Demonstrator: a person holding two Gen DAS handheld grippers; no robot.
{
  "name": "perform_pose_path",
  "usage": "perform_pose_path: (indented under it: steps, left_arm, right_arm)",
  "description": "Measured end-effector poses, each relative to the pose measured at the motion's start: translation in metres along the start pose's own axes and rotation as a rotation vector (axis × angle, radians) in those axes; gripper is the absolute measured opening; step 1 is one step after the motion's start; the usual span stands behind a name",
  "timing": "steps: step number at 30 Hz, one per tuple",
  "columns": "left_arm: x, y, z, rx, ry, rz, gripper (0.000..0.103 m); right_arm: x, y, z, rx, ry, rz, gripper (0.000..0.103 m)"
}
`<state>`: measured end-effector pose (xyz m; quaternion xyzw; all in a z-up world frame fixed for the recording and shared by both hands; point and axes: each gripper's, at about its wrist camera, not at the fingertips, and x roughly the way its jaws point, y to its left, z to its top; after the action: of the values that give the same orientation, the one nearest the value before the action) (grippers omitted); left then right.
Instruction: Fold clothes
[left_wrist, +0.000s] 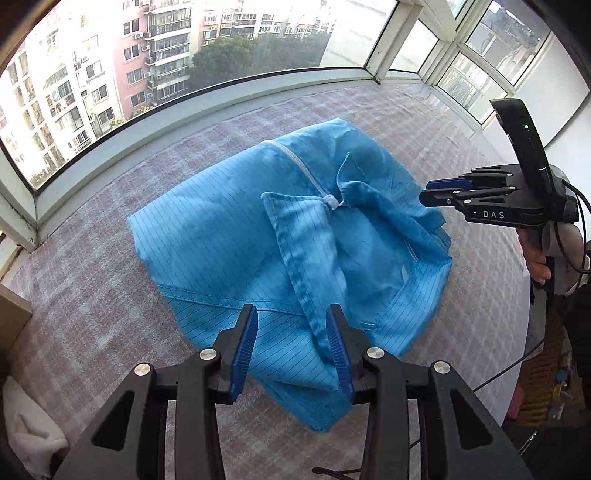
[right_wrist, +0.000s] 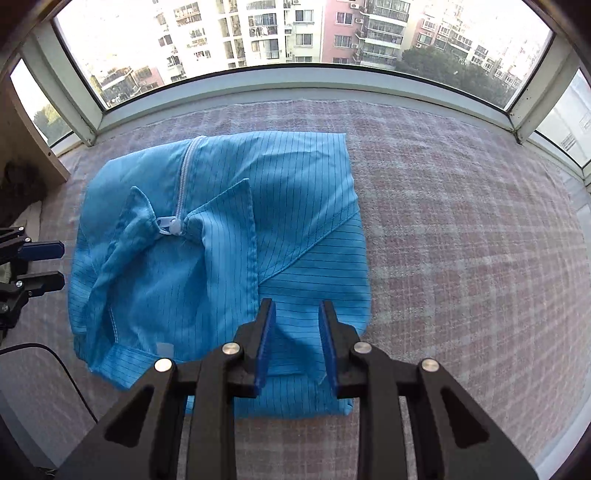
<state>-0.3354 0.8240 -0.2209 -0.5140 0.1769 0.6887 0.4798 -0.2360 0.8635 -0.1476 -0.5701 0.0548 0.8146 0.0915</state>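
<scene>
A blue pinstriped zip-up garment (left_wrist: 236, 236) lies folded into a rough square on the checked cloth, collar and white zipper pull (left_wrist: 331, 202) on top. It also shows in the right wrist view (right_wrist: 295, 206). My left gripper (left_wrist: 291, 317) is open and empty, just above the garment's near edge. My right gripper (right_wrist: 297, 314) is open and empty over the garment's near right part. In the left wrist view the right gripper (left_wrist: 424, 189) sits at the garment's right side. In the right wrist view the left gripper (right_wrist: 61, 266) sits at the garment's left edge, open.
The pink-grey checked cloth (right_wrist: 461, 221) covers a table set against a curved bay window (right_wrist: 295, 81). A wooden box edge (left_wrist: 11, 314) and white cloth (left_wrist: 29, 424) sit at the left. Cables (right_wrist: 55, 365) hang by the table's near edge.
</scene>
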Motion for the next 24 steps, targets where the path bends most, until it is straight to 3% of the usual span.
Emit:
perform_pose_path:
  steps: [3, 5, 8, 10, 13, 15, 17, 20, 24]
  left_arm:
    - [0.009, -0.028, 0.004, 0.083, 0.017, 0.000, 0.040]
    - [0.030, -0.041, -0.001, 0.114, 0.071, -0.025, 0.040]
    - [0.060, -0.049, -0.015, 0.162, 0.151, -0.021, 0.039]
    - [0.066, -0.044, -0.020, 0.144, 0.168, -0.034, 0.039]
    - [0.043, -0.031, -0.013, 0.093, 0.120, -0.087, 0.039]
    - [0.029, -0.021, 0.000, 0.073, 0.076, -0.082, 0.040]
    - [0.018, -0.011, 0.016, 0.056, 0.030, -0.059, 0.040]
    - [0.025, 0.009, 0.037, 0.013, 0.005, -0.060, 0.040]
    - [0.058, 0.017, 0.044, 0.016, 0.067, -0.022, 0.038]
  right_arm:
    - [-0.005, 0.022, 0.000, -0.053, -0.006, 0.013, 0.024]
    - [0.004, 0.030, -0.002, -0.055, 0.015, 0.044, 0.024]
    - [0.044, 0.043, -0.010, -0.065, 0.122, 0.117, 0.024]
    - [0.053, 0.047, -0.019, -0.088, 0.158, 0.101, 0.024]
    - [0.030, 0.033, -0.007, -0.020, 0.076, 0.217, 0.024]
    - [0.015, 0.016, 0.012, 0.052, -0.002, 0.238, 0.024]
    - [0.018, 0.002, 0.035, 0.104, -0.048, 0.201, 0.024]
    - [0.047, -0.001, 0.056, 0.121, -0.011, 0.185, 0.024]
    - [0.081, 0.021, 0.056, 0.021, 0.091, 0.130, 0.024]
